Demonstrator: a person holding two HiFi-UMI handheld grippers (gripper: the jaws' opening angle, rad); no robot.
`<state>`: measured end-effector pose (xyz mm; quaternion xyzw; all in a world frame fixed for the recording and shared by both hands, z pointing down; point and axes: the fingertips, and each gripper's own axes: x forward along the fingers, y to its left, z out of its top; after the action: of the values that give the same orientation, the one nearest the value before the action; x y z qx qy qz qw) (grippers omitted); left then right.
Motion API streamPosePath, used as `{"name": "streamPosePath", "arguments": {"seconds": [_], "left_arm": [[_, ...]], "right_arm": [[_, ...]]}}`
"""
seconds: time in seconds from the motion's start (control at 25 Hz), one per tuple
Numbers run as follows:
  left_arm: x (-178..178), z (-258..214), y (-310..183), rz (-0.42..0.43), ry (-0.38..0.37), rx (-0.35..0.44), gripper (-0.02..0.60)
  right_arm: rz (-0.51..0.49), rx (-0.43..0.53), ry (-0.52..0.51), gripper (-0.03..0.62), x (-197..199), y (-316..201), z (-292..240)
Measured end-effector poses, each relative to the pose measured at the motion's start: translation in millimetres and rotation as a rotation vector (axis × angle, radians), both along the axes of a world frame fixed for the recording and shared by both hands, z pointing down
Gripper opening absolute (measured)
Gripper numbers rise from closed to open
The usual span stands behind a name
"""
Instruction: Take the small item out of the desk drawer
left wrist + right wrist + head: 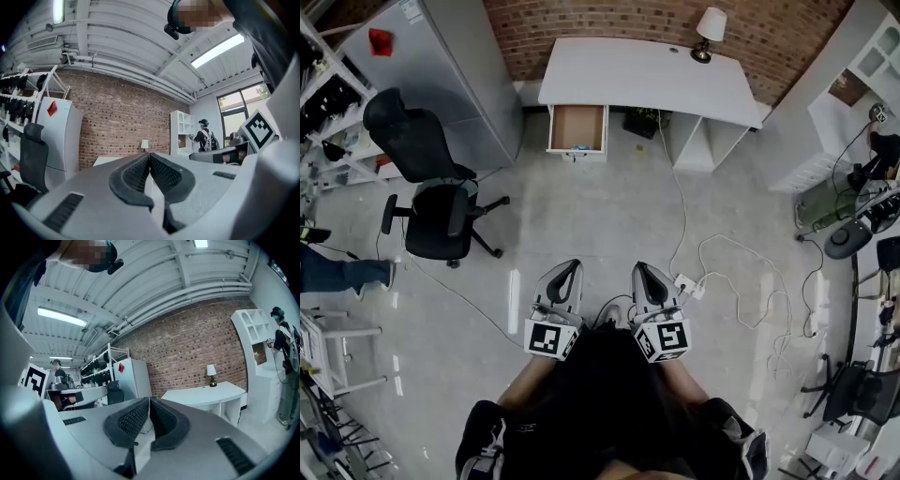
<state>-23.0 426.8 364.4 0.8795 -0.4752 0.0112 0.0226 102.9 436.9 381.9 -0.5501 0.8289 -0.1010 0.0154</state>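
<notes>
The white desk (647, 75) stands far ahead against the brick wall. Its drawer (577, 128) is pulled open at the left end, and a small bluish item (581, 147) lies at the drawer's front edge. My left gripper (572, 268) and right gripper (639, 270) are held side by side close to my body, well short of the desk. Both are shut with nothing between the pads. In the left gripper view the left gripper (149, 154) points at the brick wall. The right gripper (149, 399) looks toward the desk (206, 394).
A black office chair (431, 187) stands left of the path and a grey cabinet (441, 75) beside the desk. White cables and a power strip (687, 284) lie on the floor at right. A lamp (710, 33) sits on the desk. A person (283, 348) stands by white shelves.
</notes>
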Motion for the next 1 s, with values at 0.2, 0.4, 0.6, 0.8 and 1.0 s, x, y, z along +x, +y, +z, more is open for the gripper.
{"name": "streamPosePath", "arguments": {"seconds": [0.2, 0.4, 0.6, 0.8, 1.0], "left_arm": [[4, 12, -13, -0.049, -0.006, -0.025, 0.009], [-3, 30, -47, -0.079, -0.011, -0.068, 0.009], [-3, 45, -104, -0.07, 0.003, -0.082, 0.009], [-18, 46, -187, -0.077, 0.013, -0.076, 0.009], [-42, 43, -276, -0.069, 0.029, -0.083, 0.009]], "right_arm": [[-0.016, -0.006, 0.016, 0.032, 25, -21, 8], [-0.008, -0.042, 0.004, 0.032, 33, -51, 26], [-0.015, -0.07, 0.023, 0.032, 30, -103, 38], [-0.018, -0.063, 0.049, 0.032, 20, -179, 35], [-0.022, -0.068, 0.076, 0.032, -4, -273, 22]]}}
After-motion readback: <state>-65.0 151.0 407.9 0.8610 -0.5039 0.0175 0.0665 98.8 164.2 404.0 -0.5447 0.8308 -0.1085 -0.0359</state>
